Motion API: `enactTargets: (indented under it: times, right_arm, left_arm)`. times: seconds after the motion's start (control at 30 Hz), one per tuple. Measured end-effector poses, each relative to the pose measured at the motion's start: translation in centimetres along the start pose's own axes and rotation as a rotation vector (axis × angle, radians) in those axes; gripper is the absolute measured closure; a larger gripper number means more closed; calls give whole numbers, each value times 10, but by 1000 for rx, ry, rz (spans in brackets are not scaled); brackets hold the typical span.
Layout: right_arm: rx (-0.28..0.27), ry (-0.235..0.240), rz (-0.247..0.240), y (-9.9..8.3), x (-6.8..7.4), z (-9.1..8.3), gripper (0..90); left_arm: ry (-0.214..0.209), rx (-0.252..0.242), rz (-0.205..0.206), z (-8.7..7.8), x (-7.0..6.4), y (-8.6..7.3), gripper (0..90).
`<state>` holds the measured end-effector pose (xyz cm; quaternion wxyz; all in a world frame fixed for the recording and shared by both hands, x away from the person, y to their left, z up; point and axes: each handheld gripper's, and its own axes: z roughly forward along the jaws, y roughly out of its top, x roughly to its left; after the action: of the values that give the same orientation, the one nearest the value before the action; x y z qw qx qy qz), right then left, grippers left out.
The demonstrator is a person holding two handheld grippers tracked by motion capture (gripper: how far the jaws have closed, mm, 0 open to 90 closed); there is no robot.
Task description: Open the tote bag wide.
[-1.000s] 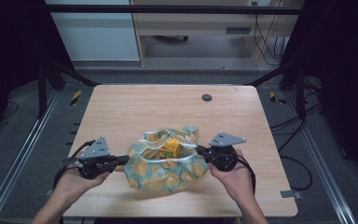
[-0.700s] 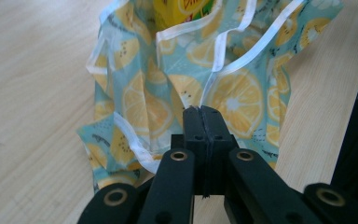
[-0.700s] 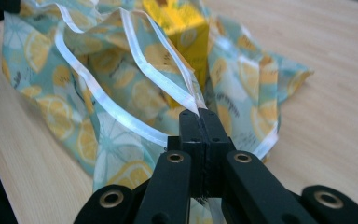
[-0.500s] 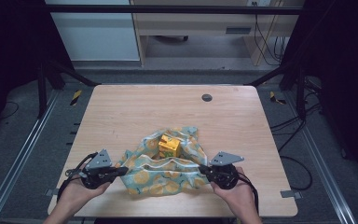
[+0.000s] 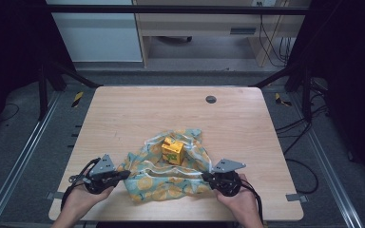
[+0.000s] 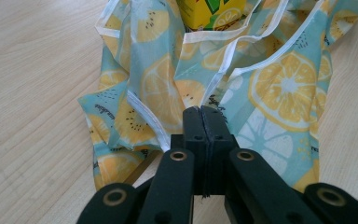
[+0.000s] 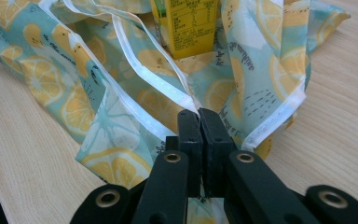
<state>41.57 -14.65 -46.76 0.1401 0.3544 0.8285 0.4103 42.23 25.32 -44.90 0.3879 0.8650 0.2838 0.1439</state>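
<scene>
Since the lemon-print cloth bag (image 5: 164,178) is thin limp fabric, it folds, bunches and sags wherever it is not held, so it looks light and soft with no stiffness to lean on. It lies crumpled at the 6 o'clock edge of the worktop (image 5: 123,114), spread between both hands. Left hand-held gripper (image 5: 121,175) sits at the bag's 9 o'clock end, jaws clenched on a pinch of cloth right by the white hem (image 6: 144,116), as the left gripper view shows. Right hand-held gripper (image 5: 206,177) sits at the 3 o'clock end, jaws likewise clamped tight on fabric beside a white-edged strap (image 7: 144,65). A yellow juice carton (image 5: 172,150) stands upright on the cloth toward 12 o'clock from the grippers, apparently at the bag's mouth; whether it is fully inside is hard to tell. Carton looks rigid and much heavier than the bag, so any lift will likely let it tip or slide on the slack cloth. Best hold points judged: the stitched hem and straps, where doubled fabric gives the jaws more bite and is less likely to slip out than a single layer. Keep both pinches taut and level, or the cloth droops between them.
</scene>
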Motion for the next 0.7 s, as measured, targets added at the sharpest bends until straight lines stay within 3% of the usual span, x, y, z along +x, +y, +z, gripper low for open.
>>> enactTargets:
  times: [0.13, 0.2, 0.4, 0.5, 0.7]
  right_arm:
    - [3, -6, -12, -2, 3, 1, 828]
    - [-3, -20, -21, -3, 4, 1, 759]
    - [-37, -55, -29, 1, 4, -6, 574]
    - [-65, -75, -34, 9, 6, -15, 447]
    - [-104, -82, -66, 31, 4, -33, 320]
  left_arm:
    - [6, -17, -7, 1, 0, -3, 873]
    - [-2, -27, -26, 0, 2, -5, 858]
    - [14, -34, -29, -1, 1, -6, 781]
    - [39, -53, -28, -9, 4, -3, 657]
    - [51, -76, -17, -22, 3, 6, 504]
